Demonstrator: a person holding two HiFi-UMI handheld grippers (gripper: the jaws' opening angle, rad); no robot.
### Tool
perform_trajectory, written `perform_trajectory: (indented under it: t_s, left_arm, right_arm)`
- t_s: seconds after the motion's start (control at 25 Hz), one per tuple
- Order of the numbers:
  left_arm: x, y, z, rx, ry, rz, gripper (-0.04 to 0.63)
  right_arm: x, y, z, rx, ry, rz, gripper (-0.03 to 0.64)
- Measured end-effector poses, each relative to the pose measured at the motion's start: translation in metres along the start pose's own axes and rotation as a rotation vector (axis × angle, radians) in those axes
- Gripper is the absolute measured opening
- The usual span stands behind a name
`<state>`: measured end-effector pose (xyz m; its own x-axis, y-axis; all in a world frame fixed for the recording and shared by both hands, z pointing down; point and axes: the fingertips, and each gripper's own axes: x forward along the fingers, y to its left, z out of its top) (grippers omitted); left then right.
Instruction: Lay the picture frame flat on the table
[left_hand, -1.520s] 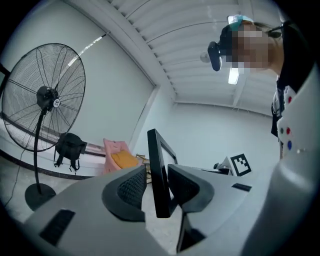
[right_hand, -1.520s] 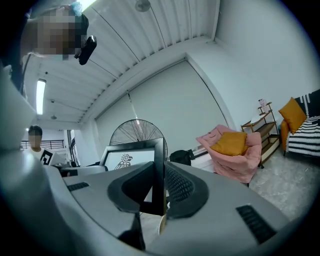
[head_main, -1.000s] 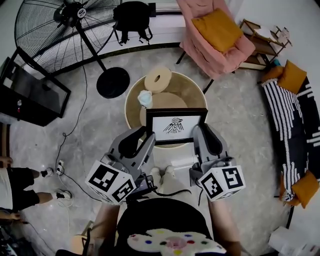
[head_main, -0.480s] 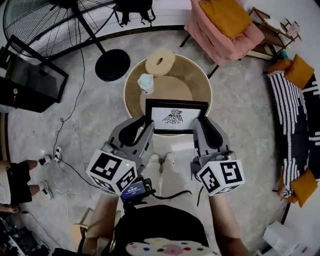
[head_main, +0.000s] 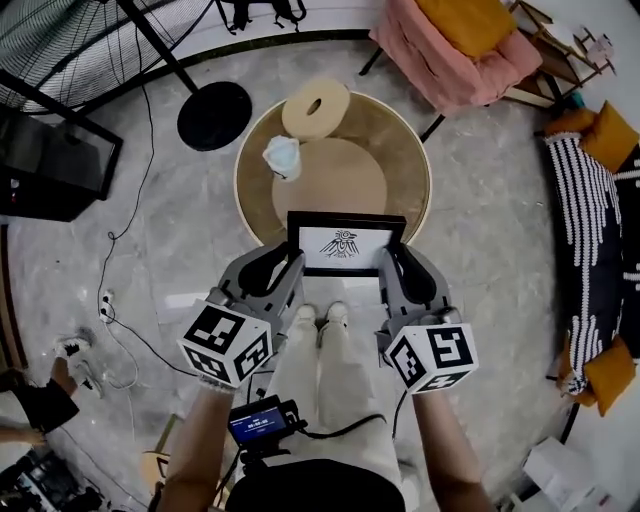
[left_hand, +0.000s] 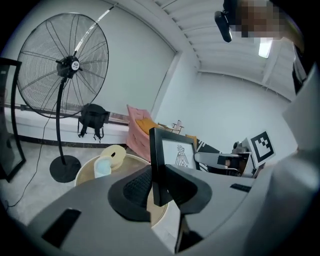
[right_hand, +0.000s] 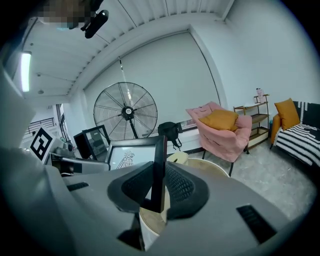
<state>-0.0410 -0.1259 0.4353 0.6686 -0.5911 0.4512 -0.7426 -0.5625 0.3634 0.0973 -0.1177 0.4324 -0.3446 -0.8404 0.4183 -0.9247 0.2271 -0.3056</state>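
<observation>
At the near edge of the round table, the picture frame stands upright between the two grippers, its printed face turned toward the person. Left gripper: jaws clenched on the frame's left side bar. The left gripper view shows that black bar passing edge-on between the two ribbed pads, both closed against it. Right gripper: jaws grasping the frame's right side bar. The right gripper view shows that bar edge-on between the pads, held low on its length. Both grips sit on the lower half of the frame, so the top rail is clear of the jaws. Whether the bottom rail touches the tabletop cannot be told. A cream ring-shaped roll and a pale crumpled item lie at the far side of the table, well apart from the frame.
</observation>
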Motion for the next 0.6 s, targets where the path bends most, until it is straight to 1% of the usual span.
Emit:
perform_trajectory:
  t_s: [0.6]
  left_arm:
    - [0.081, 0.061, -0.091, -0.092, 0.141, 0.021, 0.097]
  right_arm:
    - [0.078, -0.050, -0.094, 0.025, 0.153, -0.033, 0.089]
